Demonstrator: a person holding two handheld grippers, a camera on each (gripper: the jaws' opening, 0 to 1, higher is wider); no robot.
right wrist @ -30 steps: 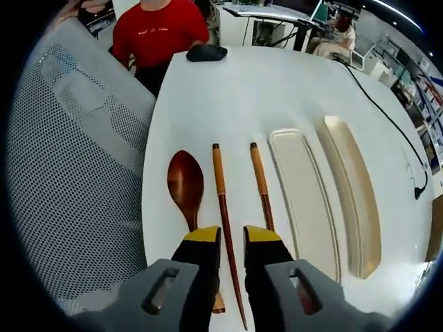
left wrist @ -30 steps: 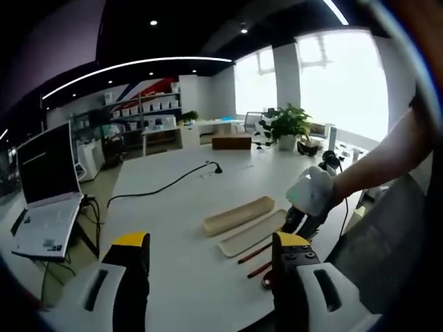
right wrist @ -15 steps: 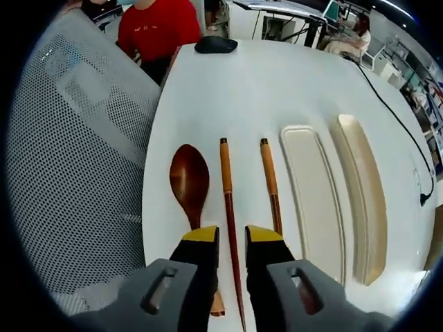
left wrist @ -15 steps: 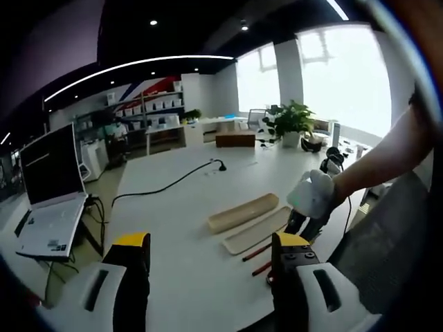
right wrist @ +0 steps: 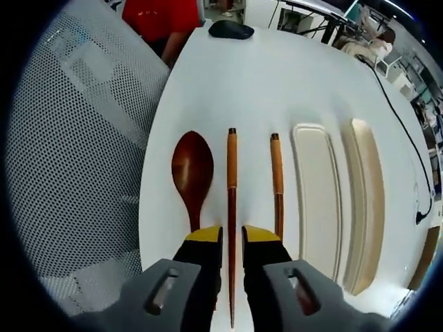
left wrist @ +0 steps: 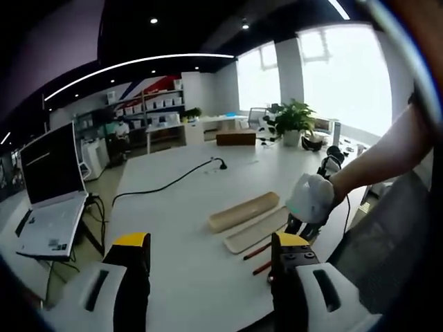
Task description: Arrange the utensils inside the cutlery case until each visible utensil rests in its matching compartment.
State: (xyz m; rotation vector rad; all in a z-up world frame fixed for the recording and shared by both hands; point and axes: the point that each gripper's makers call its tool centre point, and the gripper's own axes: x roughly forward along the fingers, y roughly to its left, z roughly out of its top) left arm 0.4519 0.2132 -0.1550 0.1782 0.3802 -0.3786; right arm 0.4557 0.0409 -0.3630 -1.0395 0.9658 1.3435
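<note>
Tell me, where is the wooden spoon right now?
In the right gripper view, the wooden spoon lies on the white table, leftmost of the three utensils, beside the nearer chopstick and next to the mesh chair.

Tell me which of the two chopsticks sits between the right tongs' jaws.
The chopstick next to the spoon: its shaft runs down between the right tongs. The other chopstick lies outside them, beside the case tray.
</note>
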